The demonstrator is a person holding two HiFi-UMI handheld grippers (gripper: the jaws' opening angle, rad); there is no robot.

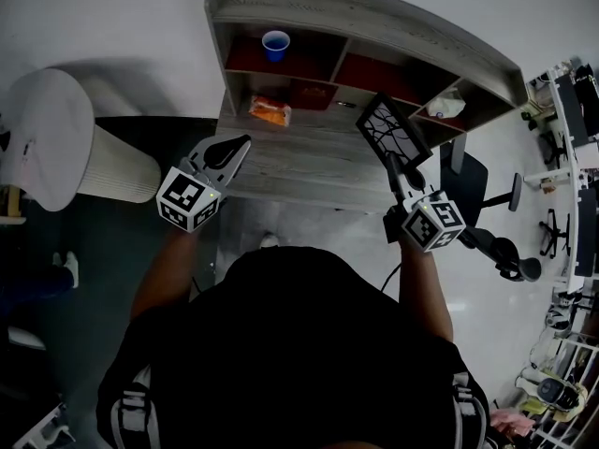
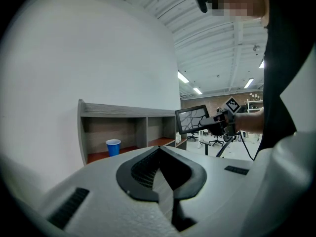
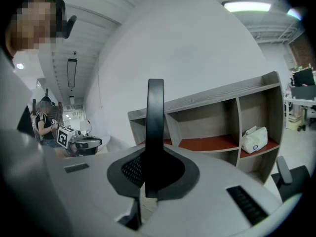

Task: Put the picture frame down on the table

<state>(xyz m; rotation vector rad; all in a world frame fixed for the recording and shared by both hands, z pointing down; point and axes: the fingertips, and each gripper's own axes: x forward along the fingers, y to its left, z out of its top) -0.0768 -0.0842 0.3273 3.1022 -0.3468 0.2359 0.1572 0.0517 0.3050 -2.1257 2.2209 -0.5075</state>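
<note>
Right claw [image 1: 399, 168] clamped on the edge of the picture frame [image 1: 391, 127], held tilted above the worktop [image 1: 299, 162] at centre right; left claw [image 1: 236, 146] jaws together, empty, centre left; suggest lowering slowly onto bare wood, levelling before release.

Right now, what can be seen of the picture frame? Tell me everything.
The picture frame is a thin black rectangle around a dark picture with pale branching lines. The right gripper is shut on one edge of it; in the right gripper view it stands edge-on between the fingers. It hangs tilted in the air above the right part of the table, touching nothing else.
</note>
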